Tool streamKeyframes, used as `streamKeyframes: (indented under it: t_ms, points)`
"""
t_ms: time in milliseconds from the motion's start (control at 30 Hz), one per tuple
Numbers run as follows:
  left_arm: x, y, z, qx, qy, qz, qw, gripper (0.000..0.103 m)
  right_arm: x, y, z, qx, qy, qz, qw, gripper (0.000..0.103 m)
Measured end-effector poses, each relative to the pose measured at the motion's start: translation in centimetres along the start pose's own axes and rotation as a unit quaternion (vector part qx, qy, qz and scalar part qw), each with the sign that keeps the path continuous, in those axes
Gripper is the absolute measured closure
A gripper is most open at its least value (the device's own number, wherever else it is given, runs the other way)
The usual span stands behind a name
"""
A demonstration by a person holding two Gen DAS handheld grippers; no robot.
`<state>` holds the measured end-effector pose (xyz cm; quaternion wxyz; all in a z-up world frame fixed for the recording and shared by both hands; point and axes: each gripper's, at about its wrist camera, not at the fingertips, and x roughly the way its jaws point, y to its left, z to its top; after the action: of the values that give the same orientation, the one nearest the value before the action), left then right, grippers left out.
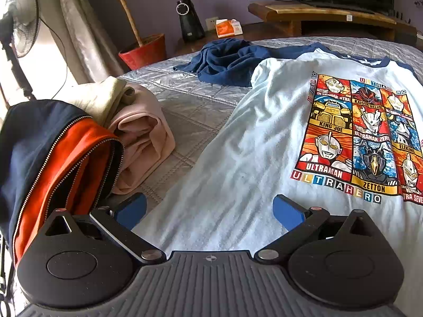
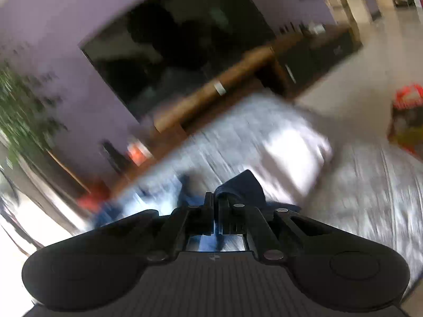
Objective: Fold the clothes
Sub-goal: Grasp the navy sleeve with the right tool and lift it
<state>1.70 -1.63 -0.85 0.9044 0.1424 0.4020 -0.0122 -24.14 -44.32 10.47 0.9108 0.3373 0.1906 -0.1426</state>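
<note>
Bag (image 1: 53, 142): navy with orange lining, zip open, standing left of the left gripper (image 1: 210, 211). Its contents cannot be made out. Just beyond it lie folded garments, cream (image 1: 105, 97) over pink (image 1: 142, 137), resting on the bed (image 1: 185, 105).

Left gripper: jaws wide apart, nothing between the pads. The shirt (image 1: 251, 145), white with navy trim and a comic-panel print, lies spread flat on the bed directly ahead of and beneath the jaws, its hem nearest the fingers, the print ahead and right. A crumpled navy garment (image 1: 224, 60) lies far ahead, past the shirt's shoulder.

Right gripper (image 2: 216, 211): jaws closed together, pinching a fold of navy cloth (image 2: 243, 187) that stands up just past the fingertips. That view is heavily blurred; the bed shows ahead and right of the jaws.
</note>
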Motion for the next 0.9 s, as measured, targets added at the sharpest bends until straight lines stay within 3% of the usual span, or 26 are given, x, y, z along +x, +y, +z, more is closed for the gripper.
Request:
streamKeyframes:
  t_ms: [200, 333, 500, 600, 767, 900]
  points:
    - [-0.1, 0.3, 0.0, -0.003, -0.001, 0.0, 1.0, 0.001, -2.6, 6.1, 5.6, -0.024, -0.061, 0.086, 0.994, 0.099]
    - [0.0, 0.6, 0.0, -0.006, 0.001, 0.001, 1.0, 0.001, -3.0, 9.1, 6.0, -0.046, -0.076, 0.114, 0.99, 0.099]
    - [0.2, 0.9, -0.2, -0.004, 0.005, -0.001, 1.0, 0.0, -2.1, 7.7, 6.4, -0.027, -0.068, 0.081, 0.994, 0.099]
    - [0.2, 1.2, -0.2, -0.007, 0.006, -0.001, 1.0, 0.0, -3.1, 4.9, 8.1, -0.005, -0.092, 0.038, 0.995, 0.099]
    - [0.3, 1.2, -0.2, -0.01, 0.008, 0.0, 0.9999, 0.0, -4.6, 1.8, 11.3, -0.017, -0.123, -0.029, 0.992, 0.099]
    - [0.2, 1.0, -0.1, -0.008, 0.006, 0.001, 1.0, 0.0, -3.6, 1.3, 12.3, -0.027, -0.11, -0.043, 0.993, 0.099]
